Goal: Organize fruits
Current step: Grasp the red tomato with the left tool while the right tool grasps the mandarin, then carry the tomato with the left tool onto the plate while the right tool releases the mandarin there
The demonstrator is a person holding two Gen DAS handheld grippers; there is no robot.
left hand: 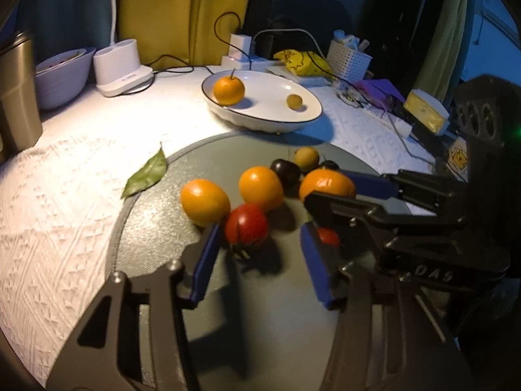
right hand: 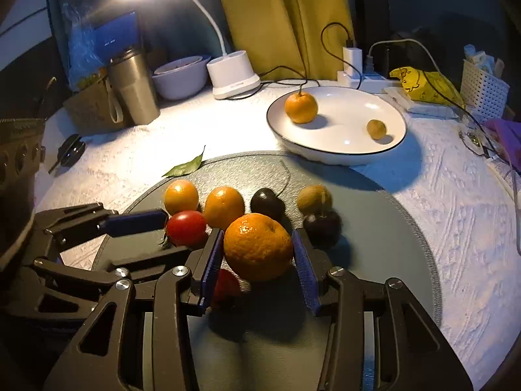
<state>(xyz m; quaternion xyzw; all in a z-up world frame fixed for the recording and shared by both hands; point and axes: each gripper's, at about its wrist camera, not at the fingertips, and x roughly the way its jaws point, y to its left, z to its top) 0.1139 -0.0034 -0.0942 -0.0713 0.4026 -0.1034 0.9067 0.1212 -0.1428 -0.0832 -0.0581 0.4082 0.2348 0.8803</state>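
Embossed tablecloth (right hand: 456, 228), round grey mat (right hand: 374, 228)

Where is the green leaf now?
The green leaf lies on the white tablecloth, at the far left edge of the grey mat.

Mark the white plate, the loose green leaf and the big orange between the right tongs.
white plate (right hand: 338, 158), right wrist view, near rim.
green leaf (left hand: 146, 176), left wrist view, middle of the blade.
big orange (right hand: 259, 247), right wrist view, centre of the peel.
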